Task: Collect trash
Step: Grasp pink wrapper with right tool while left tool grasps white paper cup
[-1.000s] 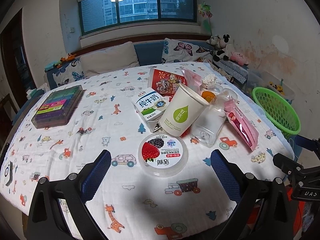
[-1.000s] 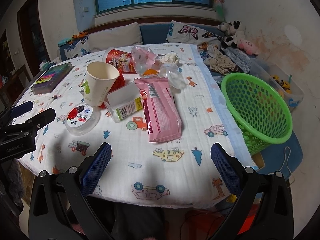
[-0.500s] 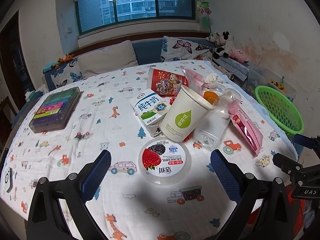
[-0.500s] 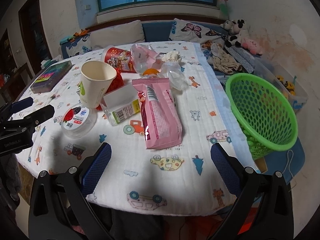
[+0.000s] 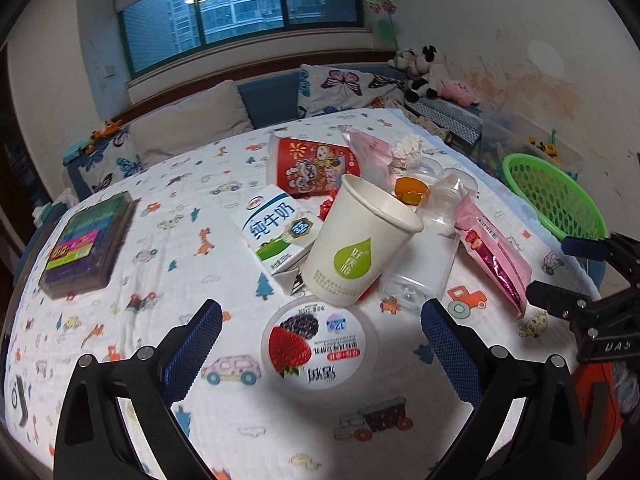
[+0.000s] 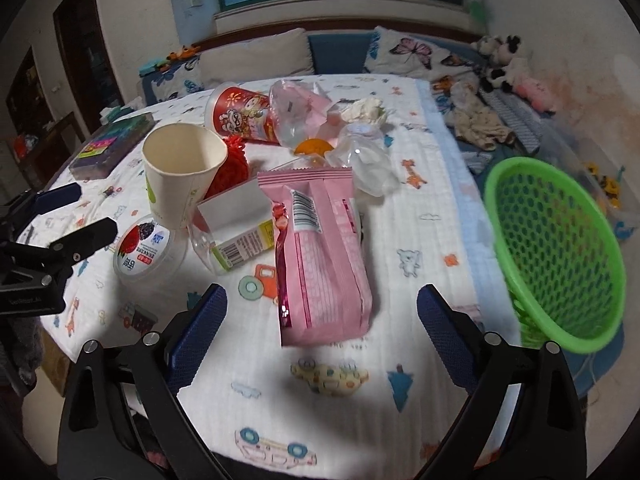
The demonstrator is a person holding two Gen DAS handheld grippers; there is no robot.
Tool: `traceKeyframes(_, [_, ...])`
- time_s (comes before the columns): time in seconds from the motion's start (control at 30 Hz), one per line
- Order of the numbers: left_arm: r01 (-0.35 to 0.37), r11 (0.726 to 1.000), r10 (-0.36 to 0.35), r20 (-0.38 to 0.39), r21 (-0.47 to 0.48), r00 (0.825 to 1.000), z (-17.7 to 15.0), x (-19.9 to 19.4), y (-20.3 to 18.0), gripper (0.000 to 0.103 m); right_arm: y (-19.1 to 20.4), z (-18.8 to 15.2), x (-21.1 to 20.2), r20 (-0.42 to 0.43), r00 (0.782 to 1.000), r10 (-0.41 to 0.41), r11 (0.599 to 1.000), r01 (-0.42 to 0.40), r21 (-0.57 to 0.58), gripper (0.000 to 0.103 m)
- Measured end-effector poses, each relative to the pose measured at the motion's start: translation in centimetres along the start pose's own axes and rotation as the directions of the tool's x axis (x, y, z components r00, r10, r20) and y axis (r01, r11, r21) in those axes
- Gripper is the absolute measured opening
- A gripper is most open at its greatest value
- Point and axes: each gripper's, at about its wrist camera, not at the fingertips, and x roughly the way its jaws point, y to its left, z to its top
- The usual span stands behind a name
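Note:
Trash lies on the cloth-covered table (image 5: pixel 160 272). In the left wrist view my open left gripper (image 5: pixel 320 324) straddles a round yogurt tub (image 5: pixel 318 344). Behind it lean a white paper cup (image 5: pixel 360 240), a milk carton (image 5: pixel 276 232), a clear plastic bottle (image 5: pixel 428 248) and a red noodle cup (image 5: pixel 316 168). In the right wrist view my open right gripper (image 6: pixel 322 312) straddles the near end of a pink snack bag (image 6: pixel 320 256). The cup (image 6: pixel 180 172) and tub (image 6: pixel 144 252) lie to its left. A green basket (image 6: pixel 556 252) stands off the table's right edge.
A colourful flat box (image 5: pixel 84 244) lies at the table's left. An orange peel (image 6: pixel 312 146), crumpled tissue (image 6: pixel 366 110) and a clear bag (image 6: pixel 296 112) lie behind the pile. A sofa with pillows (image 5: pixel 192 124) and soft toys (image 5: pixel 424 68) runs along the far wall.
Both grippers have moved forward over the table. The yogurt tub now sits between the left fingers and the pink bag's end between the right fingers. Nothing was taken hold of.

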Motion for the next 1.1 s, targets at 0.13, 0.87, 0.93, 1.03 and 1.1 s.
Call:
traceKeyframes(0.13, [0.018,0.999,-0.018,-0.004,0.027,1.0,0.7,1.2,-0.2,0.097,-0.5,0.8,1.1,-0.012,1.0,0.028,1.0,-0.028,-0.01,0.093])
traceKeyframes(0.87, [0.174,0.974,-0.167,-0.059,0.143,0.984,3.6,6.3,-1.2,0.079,-1.6,1.7,5.5,-0.109,0.987,0.122,0.991,-0.126,-0.035,0.07])
traceKeyframes(0.93, [0.182,0.973,-0.174,-0.065,0.141,0.983,3.6,6.4,-1.2,0.074,-1.7,1.8,5.6,-0.112,0.986,0.124,0.991,-0.128,-0.031,0.065])
traceKeyframes(1.03, [0.206,0.97,-0.199,-0.065,0.13,0.978,3.6,6.5,-1.1,0.066,-1.5,1.8,5.5,-0.109,0.986,0.13,0.991,-0.134,-0.026,0.059])
traceKeyframes(1.1, [0.209,0.969,-0.203,-0.056,0.133,0.977,3.6,6.2,-1.2,0.065,-1.4,1.7,5.1,-0.1,0.987,0.125,0.991,-0.129,-0.03,0.057])
